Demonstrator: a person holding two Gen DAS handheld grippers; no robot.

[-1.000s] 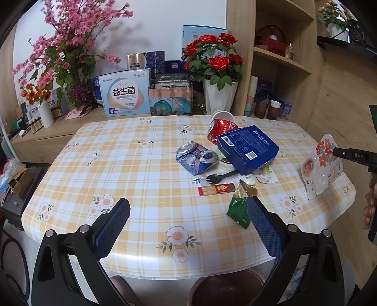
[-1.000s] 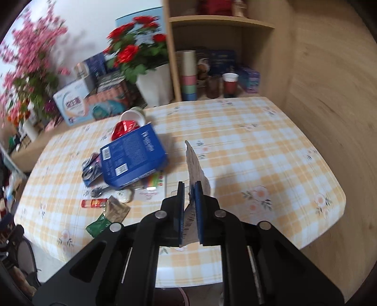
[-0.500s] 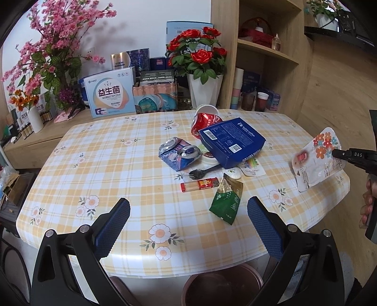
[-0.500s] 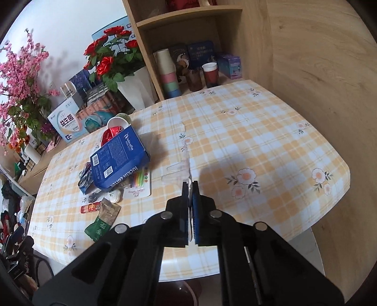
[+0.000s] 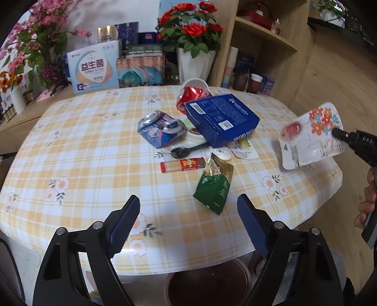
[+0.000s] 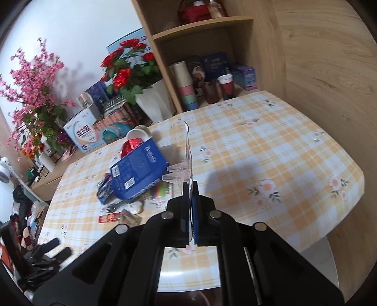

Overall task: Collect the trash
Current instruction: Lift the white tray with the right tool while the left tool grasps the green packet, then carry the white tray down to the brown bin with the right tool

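White wall point(image 5: 99, 14) upper left. Wood-grain panel wall point(image 6: 329, 70) on the right, open wooden shelf unit point(image 5: 266, 33) upper centre-right. Worktop point(image 5: 82, 150) wears a yellow plaid floral cloth. Low wooden sideboard point(image 5: 21, 117) at left edge. Even, soft light.

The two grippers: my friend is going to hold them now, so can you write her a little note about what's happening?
Right gripper: shut on the flowery plastic package, held in the air beside the table's edge.
Left gripper: open and holding nothing; its jaws have just been closing a little. It points at the green wrapper.
Still on the table: green wrapper, red stick packet, black fork, squashed can pack, blue box, red cup.
The brown bin sits under the table's near edge.
Done: one package picked up.
Left: drop it in the bin, then collect the rest.
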